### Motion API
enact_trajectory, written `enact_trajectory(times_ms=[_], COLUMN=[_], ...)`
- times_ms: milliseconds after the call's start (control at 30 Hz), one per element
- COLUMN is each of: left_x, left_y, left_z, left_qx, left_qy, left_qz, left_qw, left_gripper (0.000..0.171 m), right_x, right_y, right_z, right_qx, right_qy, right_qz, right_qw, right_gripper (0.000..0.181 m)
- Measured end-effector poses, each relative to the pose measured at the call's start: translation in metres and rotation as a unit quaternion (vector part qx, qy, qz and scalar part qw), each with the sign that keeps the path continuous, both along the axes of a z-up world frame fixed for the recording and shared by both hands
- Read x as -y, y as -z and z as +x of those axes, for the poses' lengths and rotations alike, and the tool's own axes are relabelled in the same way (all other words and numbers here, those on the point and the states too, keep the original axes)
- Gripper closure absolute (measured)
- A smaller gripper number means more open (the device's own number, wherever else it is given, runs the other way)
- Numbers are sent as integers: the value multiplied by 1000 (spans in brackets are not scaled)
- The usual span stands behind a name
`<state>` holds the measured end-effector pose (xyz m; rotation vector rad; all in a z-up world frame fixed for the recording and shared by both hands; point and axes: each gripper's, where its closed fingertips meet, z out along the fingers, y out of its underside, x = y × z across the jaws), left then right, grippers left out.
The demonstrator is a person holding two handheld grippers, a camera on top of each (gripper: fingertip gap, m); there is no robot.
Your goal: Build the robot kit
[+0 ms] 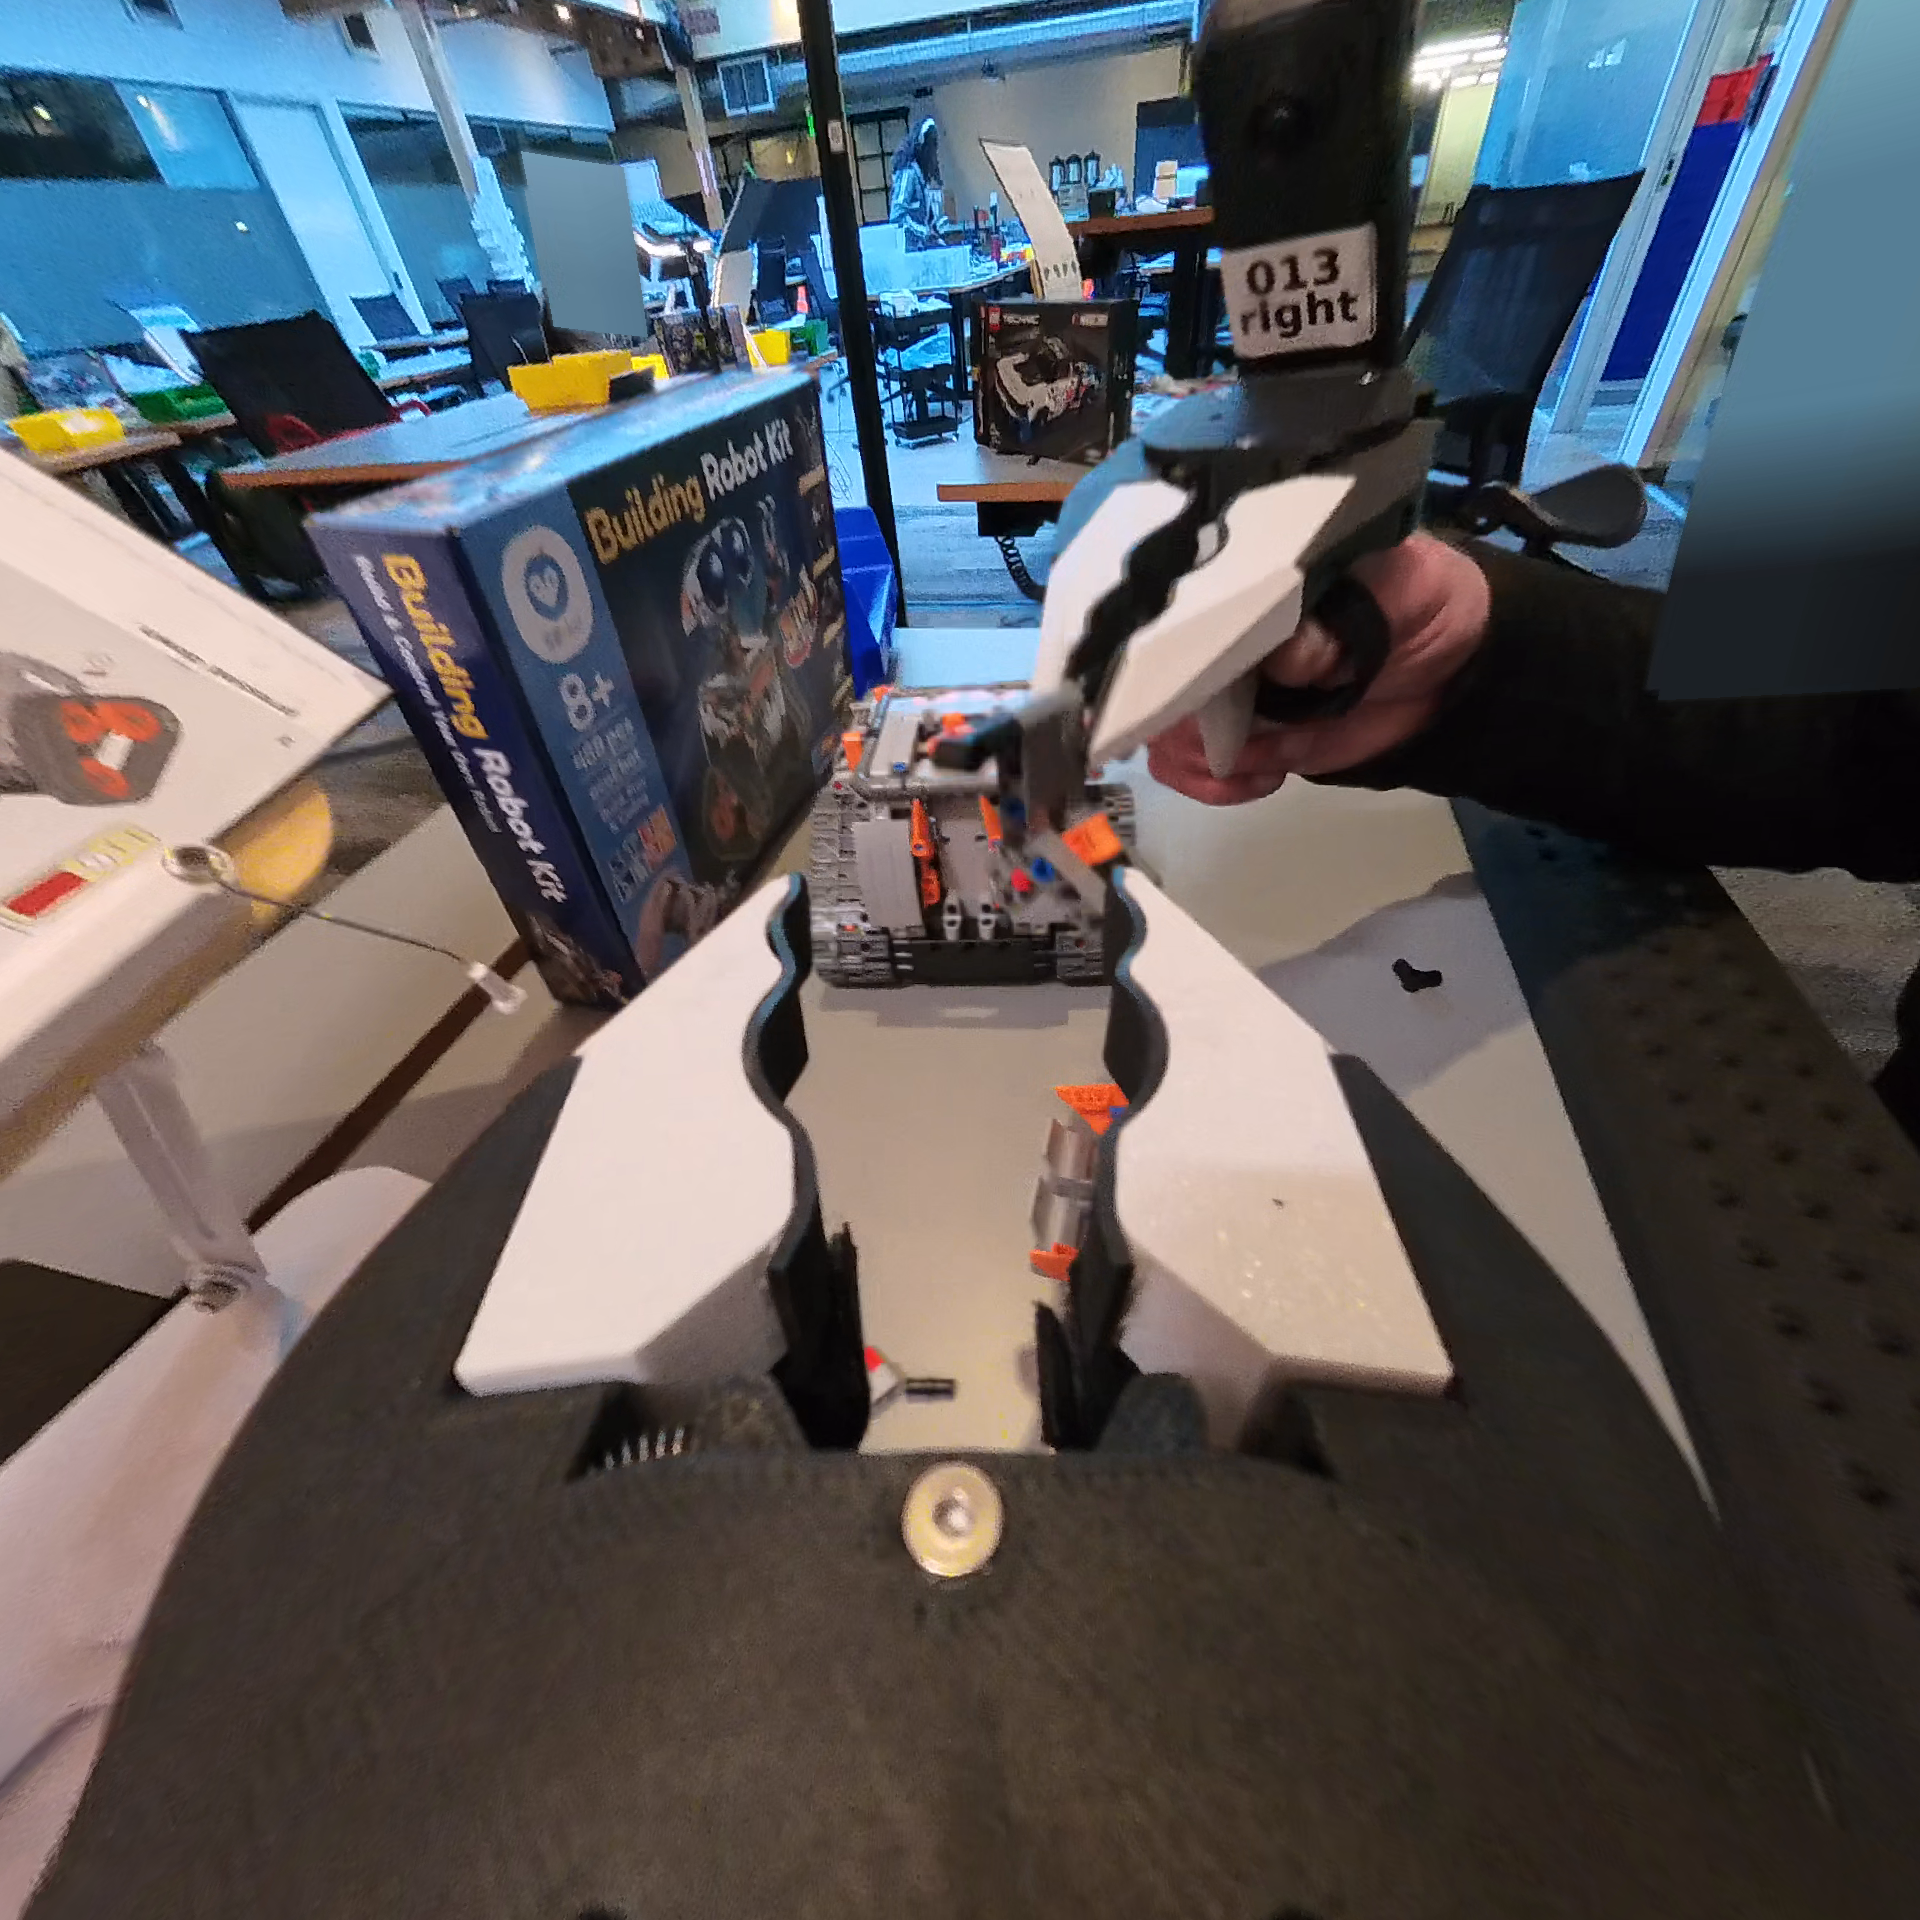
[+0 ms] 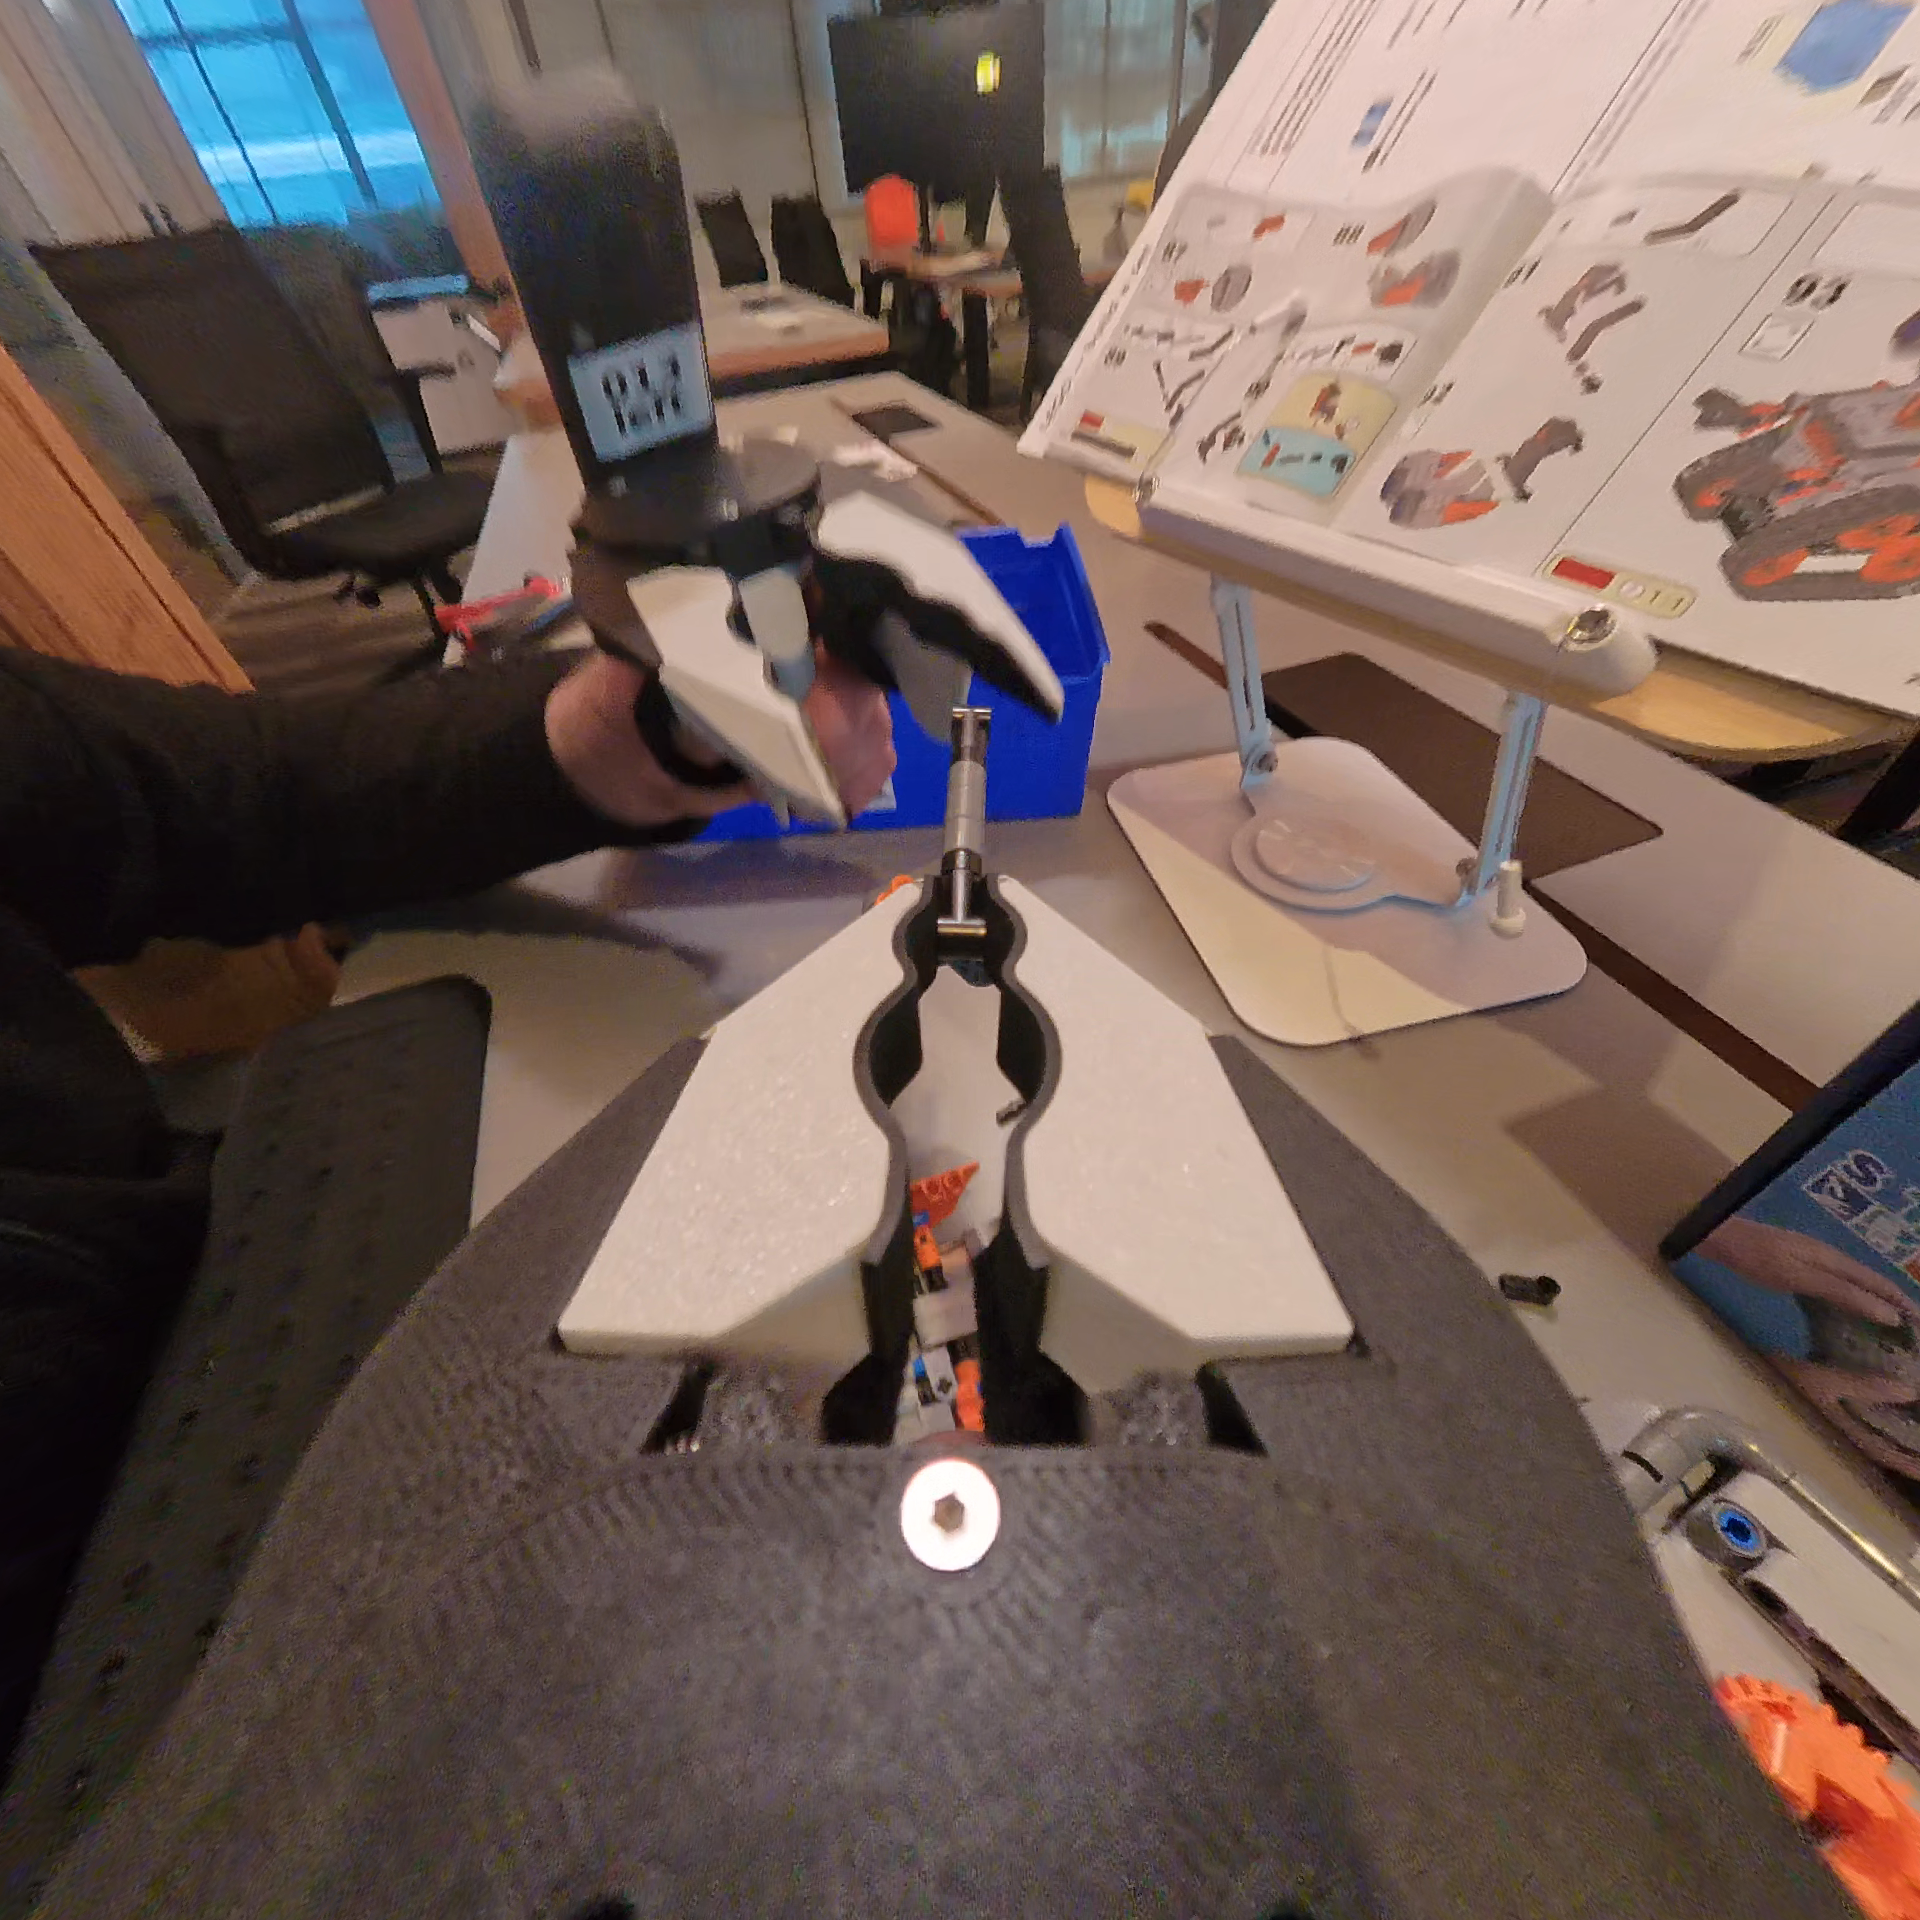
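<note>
Left wrist view: the left gripper (image 1: pixel 956 894) is nearest, its claw wide and empty over the pale table (image 1: pixel 935 1091). An orange-grey piece (image 1: pixel 1075 1153) lies by one finger. Just beyond the tips stands the tracked model (image 1: pixel 935 831), with the blue box (image 1: pixel 623 675) beside it. The right gripper (image 2: pixel 954 904) is narrow and pinches a grey rod piece (image 2: pixel 964 800) over the top of the model. Farther off, a booklet (image 2: pixel 1455 364) leans on its stand.

Grey-orange tracked model (image 1: pixel 961 862) upright on table (image 1: pixel 935 1091).

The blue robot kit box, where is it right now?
In the left wrist view, the blue box stands on the table left of the tracked model.
</note>
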<state>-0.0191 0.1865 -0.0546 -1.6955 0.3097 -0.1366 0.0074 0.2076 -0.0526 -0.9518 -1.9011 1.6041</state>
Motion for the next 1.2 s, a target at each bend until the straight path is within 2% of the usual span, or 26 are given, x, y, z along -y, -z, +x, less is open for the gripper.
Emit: enact_trajectory(times_ms=[133, 300, 367, 500, 600, 667, 767, 833, 1000, 1100, 1200], left_x=[2, -1, -4, -7, -7, -8, -9, -9, -7, -7, -8], left_y=[-9, 15, 18, 25, 24, 20, 8, 0, -17, -19, -19], left_z=[-8, 5, 10, 19, 21, 20, 18, 12, -4, -10, -11], left_qx=[-36, -135, -160, -171, -165, -152, -106, -60, 71, 125, 176], left_qy=[-4, 16, 18, 38, 39, 36, 31, 25, 19, 20, 33], left_qz=[-6, -80, -78, -78, -69, -55, -18, 4, 58, 63, 65], left_qw=[999, 987, 984, 981, 983, 986, 994, 998, 996, 990, 982], left_gripper=[122, 130, 138, 159, 163, 163, 166, 166, 167, 166, 166], right_x=[0, 3, 6, 9, 10, 9, 8, 2, -9, -7, -2], right_y=[15, 22, 25, 27, 20, 12, -4, -11, -23, -18, -17], right_z=[-2, -1, 2, 3, 2, -1, -8, -11, -15, -15, -17], right_qx=[20, 18, 18, 26, 20, 6, -19, -31, -41, -61, -112], right_qy=[-4, -19, -31, -43, -44, -34, -9, 15, 44, 44, 64], right_qz=[68, 184, 233, 297, 298, 279, 227, 202, 103, 123, 193], right_qw=[997, 983, 972, 954, 953, 960, 974, 979, 993, 990, 973], right_gripper=[175, 175, 175, 175, 175, 173, 157, 148, 144, 143, 142])
